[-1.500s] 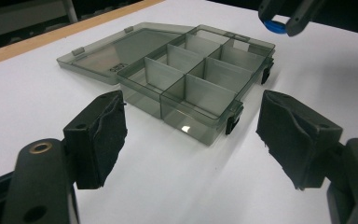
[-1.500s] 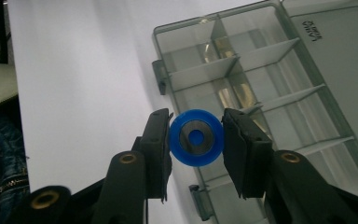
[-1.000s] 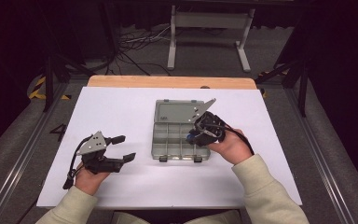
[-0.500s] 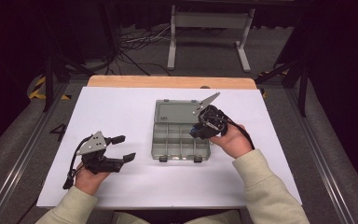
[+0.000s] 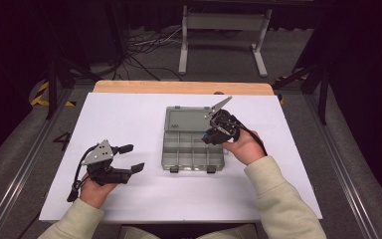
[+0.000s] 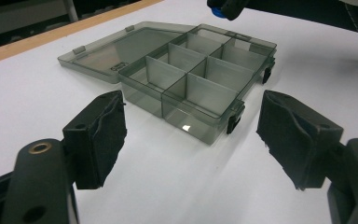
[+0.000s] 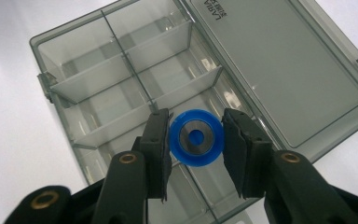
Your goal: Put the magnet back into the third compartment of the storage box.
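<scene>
A smoky clear compartment box point(image 5: 193, 147) lies open on the white table point(image 5: 129, 119), its lid point(image 7: 279, 70) flat behind it. My right gripper point(image 7: 196, 137) hovers over the box's right compartments, shut on a blue ring with a metal centre point(image 7: 196, 136). The same right gripper point(image 5: 213, 134) sits at the box's right side in the high view. My left gripper point(image 5: 132, 158) rests on the table left of the box, open, nothing between its pads point(image 6: 100, 135). The box point(image 6: 191, 79) lies ahead of those jaws, with several dividers and bare compartments.
A wooden strip point(image 5: 179, 87) runs along the table's far edge. Beyond it stand a white metal frame point(image 5: 224, 30) and loose cables point(image 5: 144, 45) on the dark floor. Metal rails point(image 5: 15, 169) flank the table.
My right gripper has risen and shifted toward the back right of the box, carrying the blue ring. The left gripper has stayed put.
</scene>
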A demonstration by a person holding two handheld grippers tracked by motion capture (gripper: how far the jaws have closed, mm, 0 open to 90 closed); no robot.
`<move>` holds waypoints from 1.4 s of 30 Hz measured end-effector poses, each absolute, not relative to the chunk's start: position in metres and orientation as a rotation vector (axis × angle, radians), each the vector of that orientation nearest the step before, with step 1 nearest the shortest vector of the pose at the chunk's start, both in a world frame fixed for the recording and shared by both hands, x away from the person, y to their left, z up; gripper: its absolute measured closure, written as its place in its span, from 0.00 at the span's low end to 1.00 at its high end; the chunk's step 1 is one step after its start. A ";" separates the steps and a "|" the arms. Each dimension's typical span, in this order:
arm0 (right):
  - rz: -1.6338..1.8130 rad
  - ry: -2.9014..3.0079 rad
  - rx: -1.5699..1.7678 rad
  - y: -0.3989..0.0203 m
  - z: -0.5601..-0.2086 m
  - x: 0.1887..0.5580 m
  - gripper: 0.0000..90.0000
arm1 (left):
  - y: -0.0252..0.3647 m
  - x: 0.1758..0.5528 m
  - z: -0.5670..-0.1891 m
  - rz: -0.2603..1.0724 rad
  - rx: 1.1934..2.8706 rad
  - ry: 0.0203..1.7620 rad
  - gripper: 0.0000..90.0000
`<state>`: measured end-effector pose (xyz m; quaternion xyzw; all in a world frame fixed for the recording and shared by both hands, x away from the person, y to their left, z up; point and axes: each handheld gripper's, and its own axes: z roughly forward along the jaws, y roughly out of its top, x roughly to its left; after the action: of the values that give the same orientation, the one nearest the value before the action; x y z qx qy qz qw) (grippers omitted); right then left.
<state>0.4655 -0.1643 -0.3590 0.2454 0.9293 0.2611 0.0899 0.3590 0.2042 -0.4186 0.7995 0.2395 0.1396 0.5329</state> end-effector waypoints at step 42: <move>0.677 2.808 0.765 -0.141 -0.403 0.491 0.69 | 0.205 0.359 -0.419 0.333 1.905 0.571 0.27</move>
<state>0.4909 -0.1413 -0.4028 0.2552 0.9370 0.2258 0.0770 0.3593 0.2048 -0.4188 0.7991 0.2395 0.1396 0.5335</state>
